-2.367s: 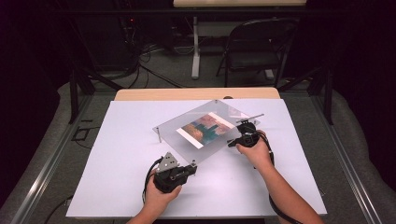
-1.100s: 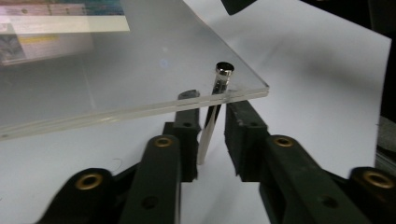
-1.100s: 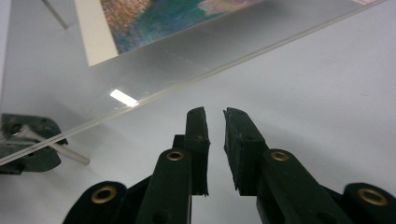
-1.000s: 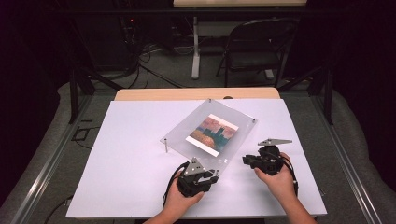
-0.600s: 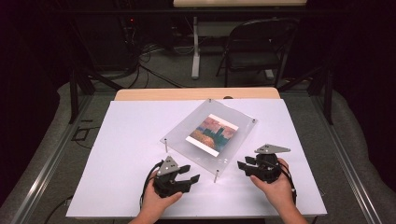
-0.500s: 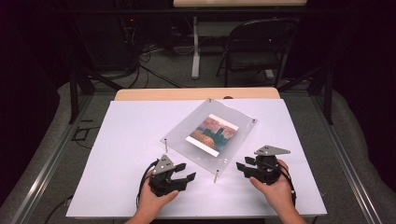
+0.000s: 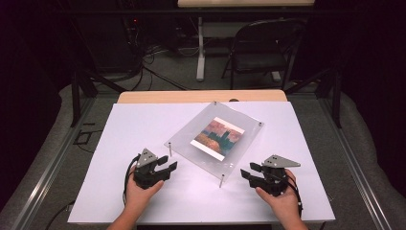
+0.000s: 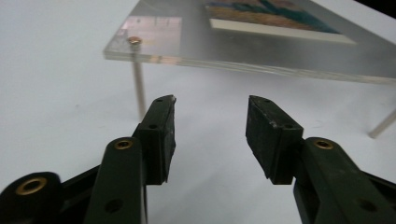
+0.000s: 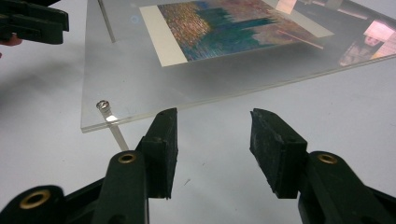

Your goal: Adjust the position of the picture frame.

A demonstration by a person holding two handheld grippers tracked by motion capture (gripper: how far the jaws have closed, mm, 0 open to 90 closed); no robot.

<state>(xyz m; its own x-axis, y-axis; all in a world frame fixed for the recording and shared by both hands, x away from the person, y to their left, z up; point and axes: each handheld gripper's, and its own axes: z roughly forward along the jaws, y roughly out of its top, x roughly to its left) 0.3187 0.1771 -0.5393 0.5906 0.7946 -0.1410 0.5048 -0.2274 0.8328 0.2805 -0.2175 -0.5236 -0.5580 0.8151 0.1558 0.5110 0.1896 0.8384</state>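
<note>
Since the earlier frame the left gripper [image 7: 167,163] has retreated leftward from the acrylic picture frame [image 7: 215,139] standing mid-table on thin standoff pins, the jaws of both it and the right gripper [image 7: 248,171] having just been opening, now half-open and empty; a careless re-approach could tip it.

The high view looks forward and down from above the person's side of the white surface [image 7: 143,124], taking in all of it from afar. Each tool view rides low and close, looking along its own two jaws just above the surface. All three share the clear acrylic frame [image 7: 215,138] on its thin legs (the left tool view [image 8: 261,51] meets its near-left corner, the right tool view [image 9: 154,88] its near-right corner).
</note>
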